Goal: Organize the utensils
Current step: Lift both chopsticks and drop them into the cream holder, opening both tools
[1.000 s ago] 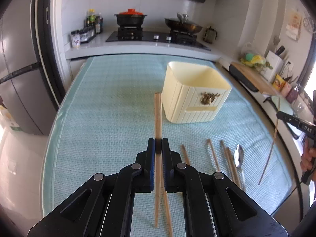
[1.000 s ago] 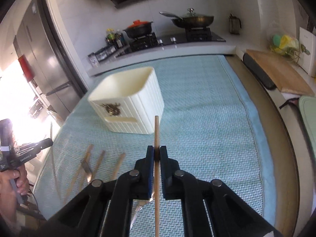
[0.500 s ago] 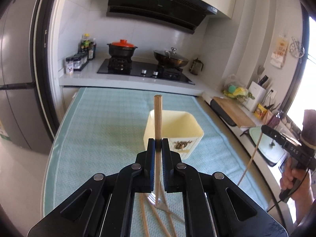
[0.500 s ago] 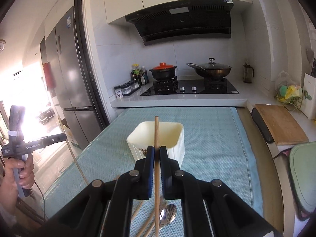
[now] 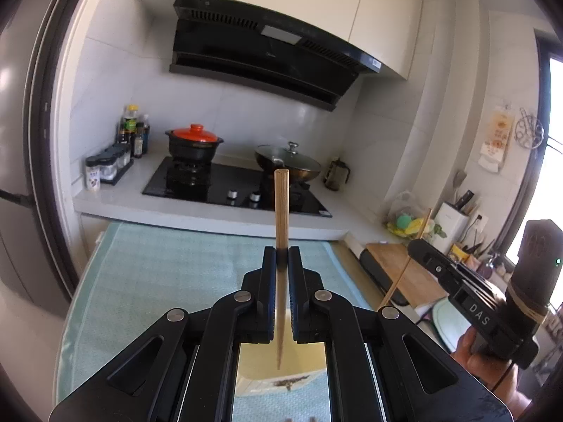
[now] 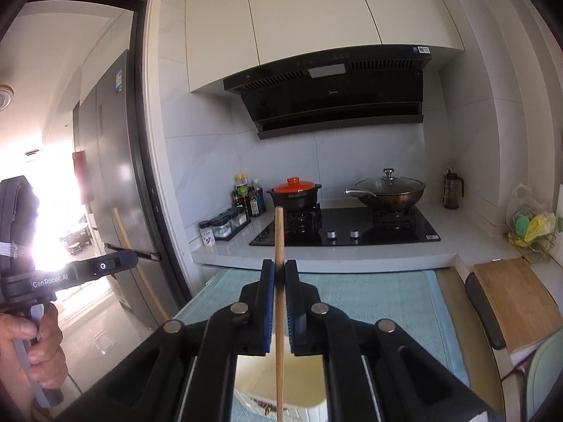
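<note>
My left gripper [image 5: 281,251] is shut on a wooden chopstick [image 5: 282,207] that stands nearly upright, its tip hanging over the cream utensil box [image 5: 281,362] seen between the arms. My right gripper [image 6: 279,263] is shut on a second wooden chopstick [image 6: 279,235], also upright, above the same cream box [image 6: 281,379]. In the left wrist view the right gripper's body [image 5: 468,295] shows at the right with its chopstick [image 5: 408,263]. In the right wrist view the left gripper's body [image 6: 70,270] shows at the left with its chopstick [image 6: 140,267].
The box stands on a teal mat [image 5: 169,263] over the table. Behind is a counter with a hob, a black pot with a red lid [image 5: 194,142], a lidded wok [image 5: 286,161] and spice jars [image 5: 105,168]. A wooden cutting board [image 6: 517,299] lies at the right, a fridge [image 6: 112,183] at the left.
Both grippers have risen with their chopsticks and tilted up. The box has slid from the middle of each view to the bottom, and the loose chopsticks and spoon on the mat have left view.
</note>
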Motion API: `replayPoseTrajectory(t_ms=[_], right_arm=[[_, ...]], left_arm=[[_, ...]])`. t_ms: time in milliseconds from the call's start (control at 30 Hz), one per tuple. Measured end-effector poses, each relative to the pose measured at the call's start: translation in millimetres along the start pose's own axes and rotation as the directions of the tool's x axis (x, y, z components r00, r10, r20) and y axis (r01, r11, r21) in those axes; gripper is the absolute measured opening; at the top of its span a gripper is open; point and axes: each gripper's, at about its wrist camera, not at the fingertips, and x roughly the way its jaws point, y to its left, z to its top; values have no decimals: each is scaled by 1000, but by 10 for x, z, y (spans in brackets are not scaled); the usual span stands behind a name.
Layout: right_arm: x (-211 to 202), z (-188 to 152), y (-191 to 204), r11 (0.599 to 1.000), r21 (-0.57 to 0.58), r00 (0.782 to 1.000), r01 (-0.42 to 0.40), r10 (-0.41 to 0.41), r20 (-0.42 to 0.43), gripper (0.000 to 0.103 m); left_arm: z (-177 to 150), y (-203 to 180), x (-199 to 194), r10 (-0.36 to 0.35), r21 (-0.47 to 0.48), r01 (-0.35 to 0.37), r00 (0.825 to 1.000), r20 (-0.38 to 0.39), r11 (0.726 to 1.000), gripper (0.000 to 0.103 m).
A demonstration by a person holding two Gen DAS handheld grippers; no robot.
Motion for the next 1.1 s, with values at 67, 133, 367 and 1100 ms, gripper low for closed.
replayPoseTrajectory(t_ms=[67,133,367,1100], right_arm=[[191,-32,-11,1000,-9,1000,0,0,6,6],[400,-112,-41,1000,-13,1000,-3,3,-11,6],[1065,-630,-146,1000,-4,979,-17,16,-203,6],[-56,-632,-60,991,-99,984,92,-106,-143,65]], left_arm=[[-47,4,222,2,-7,-2,1000,-15,1000,4],[-135,24,466,4,-22,-5,998,-57,1000,4],[-576,114,1166,32,-15,-37,967,-252,999,4],[-1006,-209,-372,194,208,-190,981,-2,960,98]])
